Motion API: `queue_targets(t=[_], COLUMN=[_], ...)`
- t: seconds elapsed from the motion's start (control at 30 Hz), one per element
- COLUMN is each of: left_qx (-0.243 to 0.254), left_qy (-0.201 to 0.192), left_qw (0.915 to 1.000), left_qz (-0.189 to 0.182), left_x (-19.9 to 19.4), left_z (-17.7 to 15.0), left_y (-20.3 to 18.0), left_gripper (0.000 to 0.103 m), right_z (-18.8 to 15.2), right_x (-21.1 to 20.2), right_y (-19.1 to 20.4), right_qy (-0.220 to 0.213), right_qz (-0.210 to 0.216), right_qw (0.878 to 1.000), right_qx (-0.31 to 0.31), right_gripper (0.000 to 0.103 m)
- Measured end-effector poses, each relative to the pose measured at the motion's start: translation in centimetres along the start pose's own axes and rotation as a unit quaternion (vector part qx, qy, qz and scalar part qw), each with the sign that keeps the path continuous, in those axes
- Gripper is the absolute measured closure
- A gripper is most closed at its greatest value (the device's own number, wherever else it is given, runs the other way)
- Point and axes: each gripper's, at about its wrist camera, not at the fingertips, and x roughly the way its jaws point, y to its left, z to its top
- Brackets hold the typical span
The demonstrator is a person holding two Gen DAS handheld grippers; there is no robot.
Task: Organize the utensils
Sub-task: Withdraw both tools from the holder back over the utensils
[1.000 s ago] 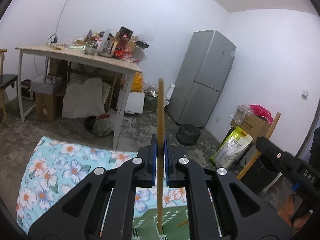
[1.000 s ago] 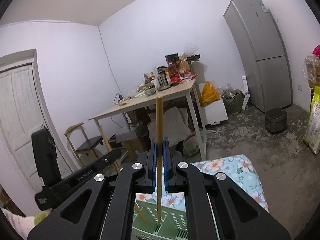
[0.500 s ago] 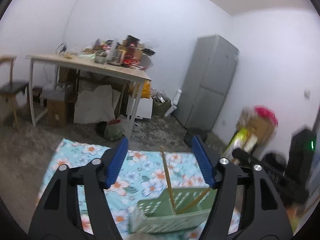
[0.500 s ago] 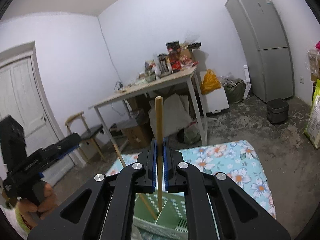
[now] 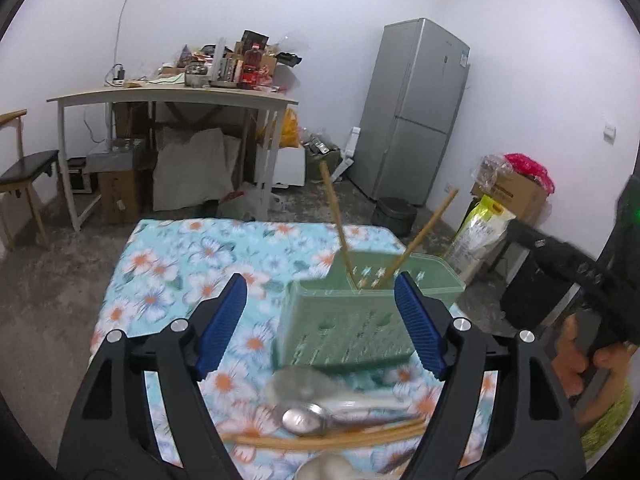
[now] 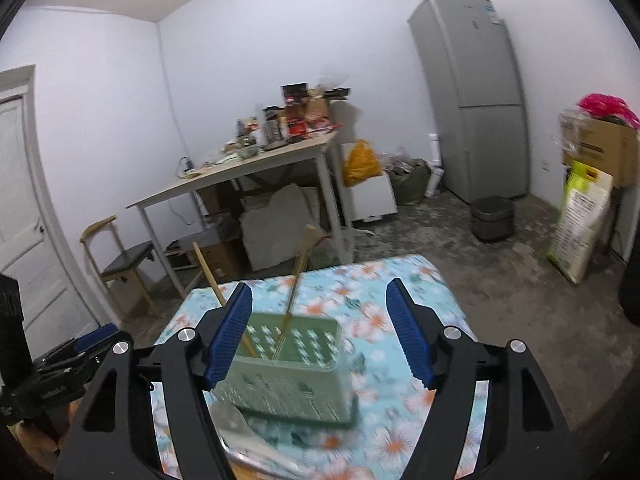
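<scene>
Grey fridge (image 5: 416, 108) by wall — cluttered table (image 5: 172, 94), chair (image 6: 120, 258).

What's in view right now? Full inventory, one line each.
basket: 1, green, on the floral cloth
chopsticks in basket: 2, wooden, leaning apart
loose utensils: blurred pile, metal spoon and wooden chopsticks, on the cloth in front of the basket
floral cloth: 1, turquoise, covers the work surface
table: 1, light wood top, cluttered, at the back wall
fridge: 1, silver, in the corner
chair: 1, dark seat, left of the table
left tool: opening, nothing between the fingers
right tool: opening, nothing gripped
</scene>
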Motion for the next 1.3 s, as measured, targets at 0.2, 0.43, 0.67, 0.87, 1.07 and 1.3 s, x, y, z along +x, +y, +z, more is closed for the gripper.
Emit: queue_targets(t=[0.2, 0.43, 0.67, 0.87, 1.07, 1.3], left_qx=[-0.01, -0.013, -0.025, -0.049, -0.066, -0.084], left_qy=[0.023, 0.111, 0.138, 0.137, 0.143, 0.121], left_qw=[0.9995, 0.9925, 0.9887, 0.9892, 0.9875, 0.9891], left_qz=[0.02, 0.05, 0.053, 0.016, 0.006, 0.004], left_x=[-2.9, -4.3, -6.1, -7.2, -7.8, -8.1], left_z=[-3.8, -10.4, -13.9, -14.5, -15.0, -15.0], left_y=[2.0, 3.0, 1.9, 0.7, 0.6, 1.5], left_gripper=[0.029, 0.026, 0.013, 0.008, 0.008, 0.008], right_z=[-3.8, -11.2, -16.9, -19.0, -18.7, -18.4], right_x=[-3.9, -5.2, -6.9, -8.1, -9.5, -9.3], right_y=[-1.8, -0.7, 1.1, 4.3, 5.2, 5.6], right_qy=[0.041, 0.139, 0.173, 0.188, 0.164, 0.167], right_qz=[-0.025, -0.046, -0.047, -0.046, -0.05, -0.026], right_qw=[0.999, 0.989, 0.984, 0.98, 0.983, 0.983], right_qx=[0.015, 0.002, -0.007, -0.048, -0.066, -0.07], right_gripper=[0.03, 0.021, 0.009, 0.006, 0.006, 0.006])
